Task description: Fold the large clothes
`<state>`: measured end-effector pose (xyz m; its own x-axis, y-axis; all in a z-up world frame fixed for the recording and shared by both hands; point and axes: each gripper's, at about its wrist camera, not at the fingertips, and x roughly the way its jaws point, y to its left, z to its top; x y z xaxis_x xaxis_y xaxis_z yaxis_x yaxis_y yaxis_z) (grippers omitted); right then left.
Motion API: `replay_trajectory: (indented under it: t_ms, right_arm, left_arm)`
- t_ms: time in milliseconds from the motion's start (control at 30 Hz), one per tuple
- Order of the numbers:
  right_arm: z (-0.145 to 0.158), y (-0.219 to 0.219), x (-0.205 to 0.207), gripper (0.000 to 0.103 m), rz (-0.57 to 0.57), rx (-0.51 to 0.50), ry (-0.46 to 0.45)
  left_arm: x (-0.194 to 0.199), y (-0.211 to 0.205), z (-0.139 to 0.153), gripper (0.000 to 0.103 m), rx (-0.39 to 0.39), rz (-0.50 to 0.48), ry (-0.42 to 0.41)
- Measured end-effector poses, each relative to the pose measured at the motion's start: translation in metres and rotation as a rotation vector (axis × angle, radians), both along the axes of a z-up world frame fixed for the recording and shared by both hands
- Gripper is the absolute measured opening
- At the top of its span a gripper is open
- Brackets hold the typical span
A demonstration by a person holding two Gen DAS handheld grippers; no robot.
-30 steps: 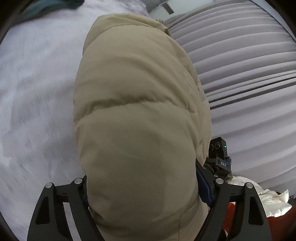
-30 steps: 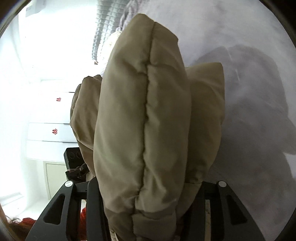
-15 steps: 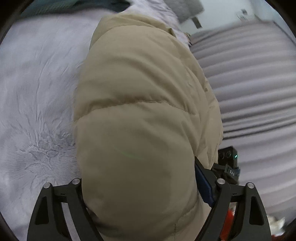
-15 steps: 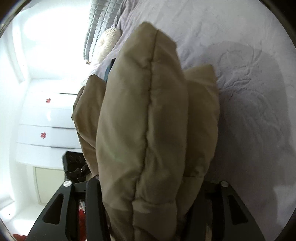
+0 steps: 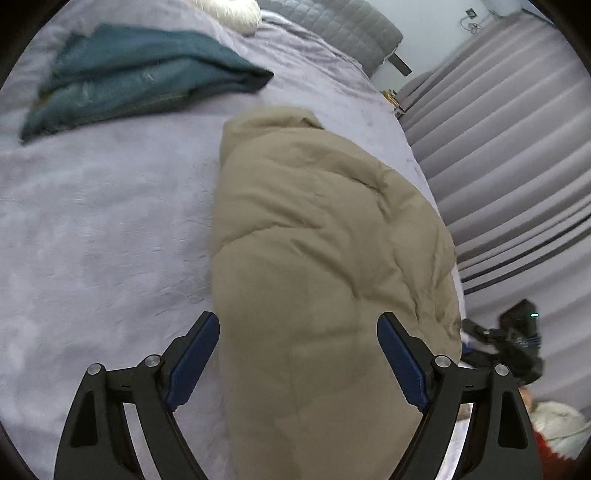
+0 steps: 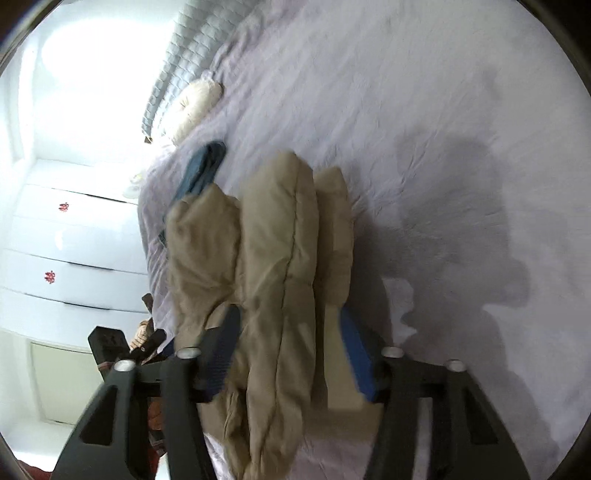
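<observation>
Item: beige puffer jacket, folded into a thick bundle and laid on the lavender bedspread, close to the bed edge on the curtain side.

Left gripper: jaws are spread wide, one on each side of the near end of the bundle. Whether the blue pads press on the fabric cannot be told; a sliver of bedspread is seen beside the left pad.

Right gripper: several padded layers of the jacket are set between its jaws, which have just been closing. The pads appear to bear on the layers, which look pinched there, so a grip on the jacket is judged.

Step in hand, as judged: the folded bundle is being set down and released.
- The stack is best kept square while it is lowered, so that the layers are not spilled sideways.
- The jaws are best opened fully before withdrawal, so that the slippery shell is not dragged and the fold undone.
- Withdrawal is best made straight back along the fingers.

Surroundings: a folded teal garment lies well apart, further up the bed; a cream pillow and a grey quilted headboard are seen beyond. Pleated grey curtains hang beside the bed; white drawers stand on the other side.

Obstacles: nothing lies in the way on the bed; the nearness of the bed edge is the one hazard noted.
</observation>
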<state>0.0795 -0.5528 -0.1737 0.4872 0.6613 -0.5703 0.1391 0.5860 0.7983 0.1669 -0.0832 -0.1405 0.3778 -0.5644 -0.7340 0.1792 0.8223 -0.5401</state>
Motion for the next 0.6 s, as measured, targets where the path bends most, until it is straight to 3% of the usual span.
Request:
replay_trajectory:
  t_ms: [33,167,300,400,467,500,600]
  right_arm:
    - [0.007,0.002,-0.005,0.035,0.001,-0.001,-0.010]
    - [0.038,0.031,-0.038,0.033,0.067,-0.032,-0.077]
    - [0.062,0.077,-0.041,0.033,0.191,-0.201,-0.145]
    - [0.060,0.085,-0.011,0.033,0.214,-0.317,-0.126]
    - [0.061,0.086,-0.006,0.034,0.203,-0.325,-0.101]
    - [0.060,0.083,-0.006,0.042,0.192,-0.334,-0.084]
    - [0.050,0.088,0.016,0.043,0.166,-0.377,-0.045]
  left_arm:
    - [-0.012,0.009,0.003,0.088,0.015,0.002,-0.006]
    - [-0.041,-0.008,0.013,0.088,0.107,0.013,-0.026]
    - [-0.042,-0.036,0.005,0.088,0.151,-0.010,-0.010]
    - [-0.039,-0.054,-0.007,0.088,0.198,-0.028,-0.021]
    - [-0.037,-0.059,-0.009,0.088,0.225,-0.032,-0.031]
    - [-0.037,-0.061,-0.010,0.088,0.230,-0.033,-0.032]
    - [-0.034,-0.062,-0.012,0.088,0.240,-0.025,-0.015]
